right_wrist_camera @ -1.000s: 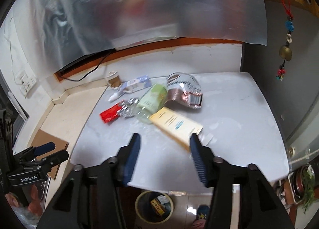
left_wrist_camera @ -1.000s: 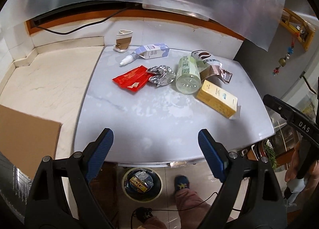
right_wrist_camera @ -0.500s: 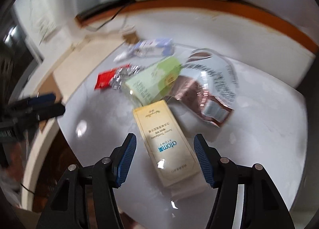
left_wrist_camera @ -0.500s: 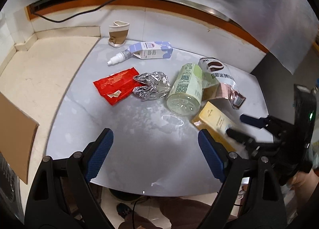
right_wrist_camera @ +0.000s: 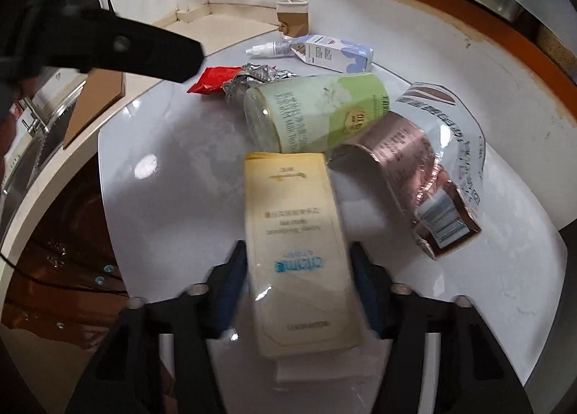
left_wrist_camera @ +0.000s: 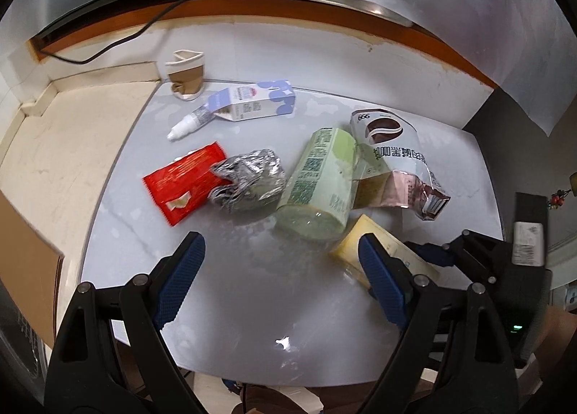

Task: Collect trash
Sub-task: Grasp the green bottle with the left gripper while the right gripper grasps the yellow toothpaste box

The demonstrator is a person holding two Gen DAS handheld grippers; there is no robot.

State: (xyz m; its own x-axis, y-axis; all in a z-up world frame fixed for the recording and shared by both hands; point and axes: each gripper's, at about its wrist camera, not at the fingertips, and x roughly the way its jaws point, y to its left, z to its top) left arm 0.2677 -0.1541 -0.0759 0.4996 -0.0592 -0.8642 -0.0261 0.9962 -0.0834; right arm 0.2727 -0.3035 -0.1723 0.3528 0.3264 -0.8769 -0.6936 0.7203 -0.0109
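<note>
Trash lies on a white table (left_wrist_camera: 223, 298): a yellow carton (right_wrist_camera: 299, 251), a green cup (left_wrist_camera: 319, 183), a torn coffee pouch (left_wrist_camera: 393, 158), crumpled foil (left_wrist_camera: 249, 179), a red wrapper (left_wrist_camera: 184, 183), a blue-white box (left_wrist_camera: 258, 102) with a dropper bottle (left_wrist_camera: 191, 122), and a crushed paper cup (left_wrist_camera: 185, 75). My right gripper (right_wrist_camera: 297, 280) has its blue pads on both sides of the yellow carton, which lies on the table; whether they press it is unclear. My left gripper (left_wrist_camera: 281, 269) is open and empty above the table's near part, before the foil and green cup.
A beige counter (left_wrist_camera: 68, 158) adjoins the table's left side, with a cardboard sheet (left_wrist_camera: 25, 259) at its near edge. A wall with an orange strip and a black cable (left_wrist_camera: 119, 46) runs behind. The table's front edge (left_wrist_camera: 252, 383) drops to the floor.
Both grippers moved forward over the table. The right gripper advanced until the yellow carton sits between its pads. The left gripper came closer to the foil and green cup.
</note>
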